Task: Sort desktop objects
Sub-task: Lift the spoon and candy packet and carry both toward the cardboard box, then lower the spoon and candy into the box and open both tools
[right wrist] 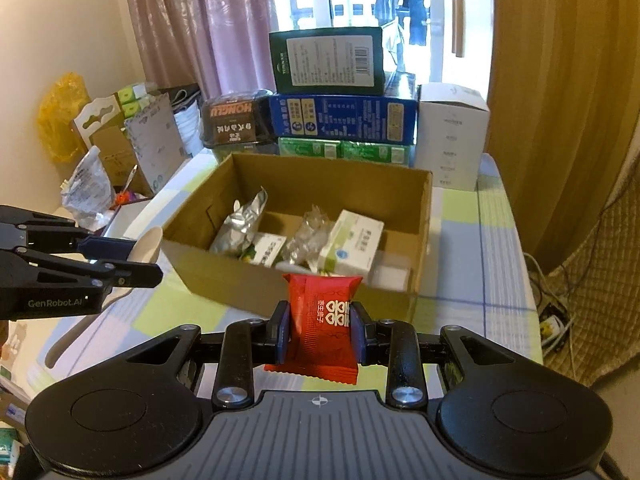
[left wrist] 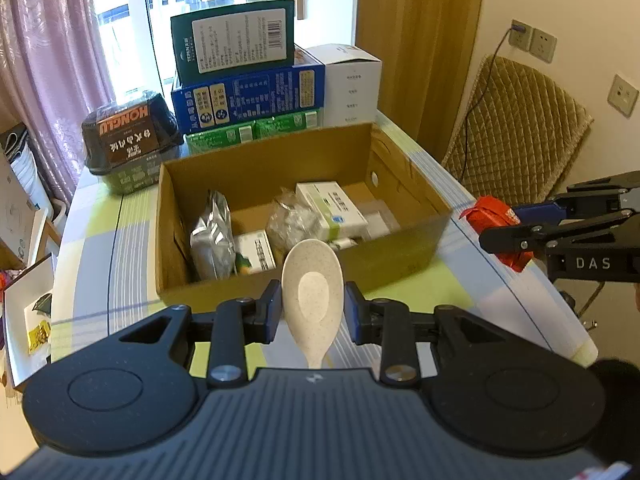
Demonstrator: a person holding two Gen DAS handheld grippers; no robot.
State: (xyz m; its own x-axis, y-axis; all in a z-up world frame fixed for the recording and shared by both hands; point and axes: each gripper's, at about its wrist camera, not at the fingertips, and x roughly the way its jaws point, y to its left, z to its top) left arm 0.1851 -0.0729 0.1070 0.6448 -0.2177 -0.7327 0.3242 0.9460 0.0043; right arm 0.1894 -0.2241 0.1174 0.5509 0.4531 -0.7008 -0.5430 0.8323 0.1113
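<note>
Several packets, white medicine boxes (left wrist: pixel 331 208) inside open cardboard box (left wrist: pixel 404 236).

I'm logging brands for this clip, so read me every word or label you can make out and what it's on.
"DAS": on the right gripper body.
"GenRobot.AI": on the left gripper body.
"HONGLU", upside down: on the dark food container.
Red double-happiness sign: on the red packet; its small characters are unreadable.
Stacked boxes, boxes in the carton: too small to read.
</note>
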